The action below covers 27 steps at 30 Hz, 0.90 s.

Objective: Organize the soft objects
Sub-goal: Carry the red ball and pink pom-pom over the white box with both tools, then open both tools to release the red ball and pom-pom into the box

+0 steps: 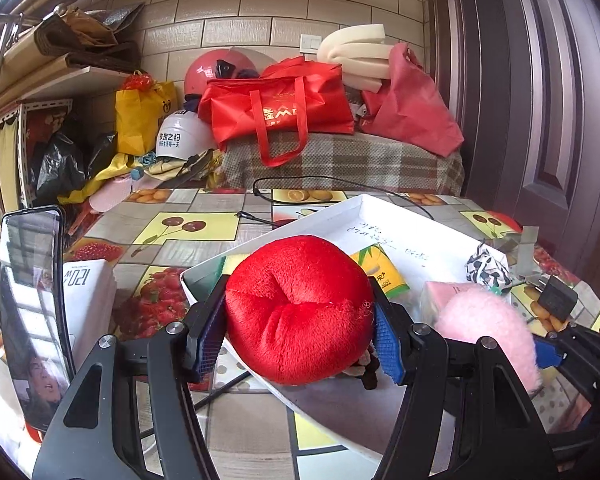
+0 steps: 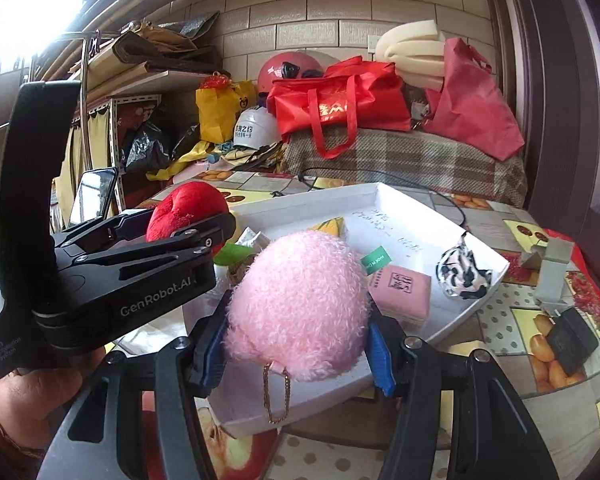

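Note:
My left gripper (image 1: 300, 320) is shut on a red plush ball (image 1: 300, 304) and holds it over the near left corner of a white tray (image 1: 384, 210). My right gripper (image 2: 298, 340) is shut on a fluffy pink pom-pom (image 2: 300, 304) with a gold chain (image 2: 278, 400), over the tray's near edge (image 2: 328, 392). The pink pom-pom also shows in the left wrist view (image 1: 488, 328), and the red ball in the right wrist view (image 2: 186, 210). In the tray lie a pink packet (image 2: 400, 292), a black-and-white cloth (image 2: 462, 270) and a yellow packet (image 1: 380, 268).
The table has a fruit-print cloth (image 1: 188, 228). A phone (image 1: 30, 312) stands at the left beside a white box (image 1: 86, 308). A black cable (image 1: 332, 184) runs behind the tray. A grey stand (image 2: 552, 276) and a black adapter (image 2: 572, 340) sit at the right. Bags and helmets are piled behind.

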Available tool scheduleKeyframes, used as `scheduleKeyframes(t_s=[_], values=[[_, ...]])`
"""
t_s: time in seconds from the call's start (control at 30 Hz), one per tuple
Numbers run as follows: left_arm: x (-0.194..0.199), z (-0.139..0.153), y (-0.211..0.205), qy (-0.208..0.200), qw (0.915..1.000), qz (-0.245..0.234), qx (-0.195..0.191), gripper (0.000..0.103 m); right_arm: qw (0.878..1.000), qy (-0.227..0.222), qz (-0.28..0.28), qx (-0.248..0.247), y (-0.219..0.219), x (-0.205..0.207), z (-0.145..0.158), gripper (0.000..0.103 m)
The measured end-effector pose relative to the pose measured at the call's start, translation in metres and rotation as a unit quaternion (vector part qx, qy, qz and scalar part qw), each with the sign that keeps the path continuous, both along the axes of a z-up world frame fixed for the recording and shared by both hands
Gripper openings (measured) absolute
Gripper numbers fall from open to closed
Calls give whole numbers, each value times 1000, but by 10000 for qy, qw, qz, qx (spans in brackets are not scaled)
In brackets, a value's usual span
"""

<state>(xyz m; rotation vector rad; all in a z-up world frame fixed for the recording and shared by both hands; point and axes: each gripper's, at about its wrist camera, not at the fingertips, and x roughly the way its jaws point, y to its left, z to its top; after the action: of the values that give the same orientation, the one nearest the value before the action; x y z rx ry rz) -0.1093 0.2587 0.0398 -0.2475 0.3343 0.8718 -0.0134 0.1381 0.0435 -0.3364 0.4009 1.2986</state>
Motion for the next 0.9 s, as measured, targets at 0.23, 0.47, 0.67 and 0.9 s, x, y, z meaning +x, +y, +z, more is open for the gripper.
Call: scheduleKeyframes(t_s=[0.23, 0.47, 0.67, 0.9], values=[[-4, -2, 15, -142, 9995, 29, -290, 64, 9956, 495, 73, -797, 34, 17, -17, 58], [-2, -1, 17, -90, 9994, 9, -319, 64, 9898, 340, -1066, -882, 54, 54, -18, 58], [15, 1, 25, -50, 9997, -11, -238, 64, 9857, 695, -1450, -499, 41, 74, -13, 58], [40, 2, 34, 165, 9998, 141, -6, 67, 9936, 163, -1088, -261, 42, 51, -3, 58]])
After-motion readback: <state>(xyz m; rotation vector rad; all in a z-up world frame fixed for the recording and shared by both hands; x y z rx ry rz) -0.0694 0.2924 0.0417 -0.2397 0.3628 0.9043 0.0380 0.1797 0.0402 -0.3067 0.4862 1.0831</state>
